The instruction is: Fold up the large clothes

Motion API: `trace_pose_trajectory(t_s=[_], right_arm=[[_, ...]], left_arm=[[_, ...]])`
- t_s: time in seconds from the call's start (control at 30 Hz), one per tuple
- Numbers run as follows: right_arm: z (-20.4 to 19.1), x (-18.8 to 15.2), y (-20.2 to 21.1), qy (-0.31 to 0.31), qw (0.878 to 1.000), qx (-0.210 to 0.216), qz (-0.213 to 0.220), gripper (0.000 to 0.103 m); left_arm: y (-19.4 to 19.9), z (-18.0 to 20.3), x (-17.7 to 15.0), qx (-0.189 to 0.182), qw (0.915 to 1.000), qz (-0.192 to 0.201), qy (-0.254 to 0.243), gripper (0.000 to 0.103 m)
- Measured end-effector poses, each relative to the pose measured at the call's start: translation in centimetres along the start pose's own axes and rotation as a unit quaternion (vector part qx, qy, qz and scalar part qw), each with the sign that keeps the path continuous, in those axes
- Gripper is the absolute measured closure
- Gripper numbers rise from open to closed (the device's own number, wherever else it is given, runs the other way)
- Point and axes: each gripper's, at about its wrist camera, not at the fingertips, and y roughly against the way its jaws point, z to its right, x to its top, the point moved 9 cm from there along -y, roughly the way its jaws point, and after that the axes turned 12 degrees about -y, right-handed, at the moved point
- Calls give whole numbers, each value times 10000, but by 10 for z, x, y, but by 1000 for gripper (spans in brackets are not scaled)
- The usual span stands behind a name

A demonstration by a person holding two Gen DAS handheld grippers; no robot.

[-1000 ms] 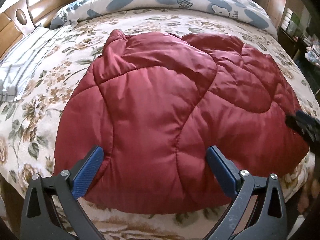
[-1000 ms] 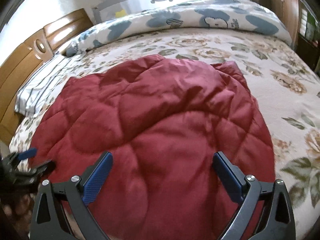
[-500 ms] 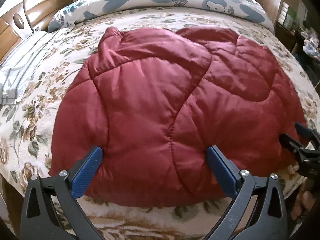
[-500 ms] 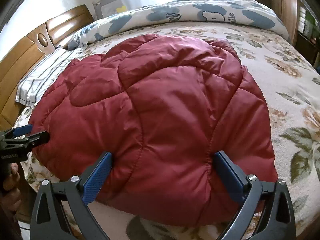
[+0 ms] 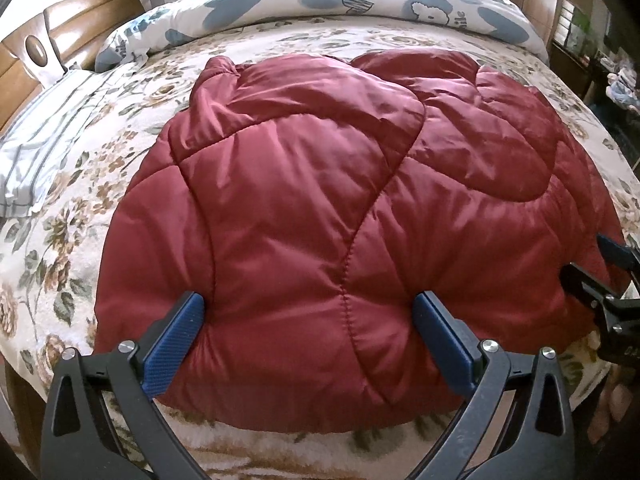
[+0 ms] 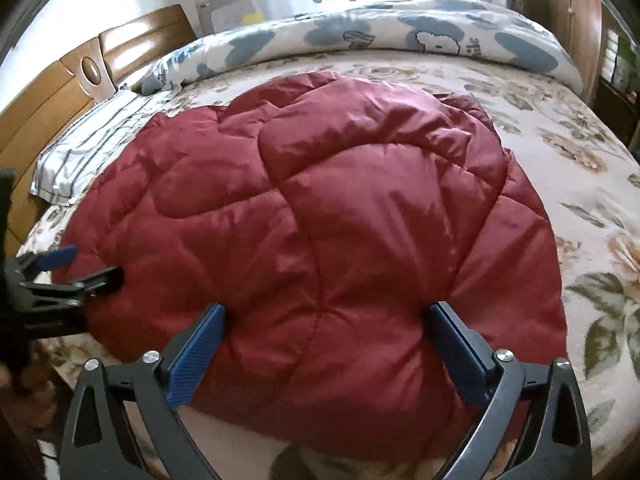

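Note:
A dark red quilted padded jacket lies folded in a rounded heap on the floral bedspread; it fills the right wrist view too. My left gripper is open, its blue pads on either side of the jacket's near left edge, with padding bulging between them. My right gripper is open the same way at the near right edge. Each gripper shows at the other view's side: the right one, the left one.
A blue-and-white patterned duvet lies rolled along the far side of the bed. A striped pillow and a wooden headboard are at the left. Dark furniture stands at the right. The bed's near edge runs just below the grippers.
Both grippers have drawn back toward the near edge of the bed and lowered. The jacket's near hem now bulges between each pair of open pads.

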Motion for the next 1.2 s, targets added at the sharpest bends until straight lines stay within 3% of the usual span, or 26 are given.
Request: trace_pose_trajectory(t_s=[0.37, 0.53, 0.8, 1.0, 1.13, 1.2], right_arm=[[1, 1, 1, -2, 10000, 7, 39, 0], [2, 2, 19, -95, 9999, 78, 81, 2], [-7, -22, 60, 83, 9994, 319, 104, 1], [-9, -48, 72, 157, 9989, 416, -175, 2], [-15, -59, 82, 232, 9982, 476, -298, 3], [-19, -58, 90, 236, 9975, 588, -306, 8]], left_arm=[[-1, 0, 1, 49, 10000, 35, 27, 0], [12, -3, -5, 78, 9999, 58, 133, 0], [36, -3, -40, -108, 9997, 42, 232, 0], [46, -1, -70, -194, 9996, -117, 195, 0], [59, -3, -71, -175, 9997, -42, 175, 0], [67, -4, -69, -181, 9997, 21, 163, 2]])
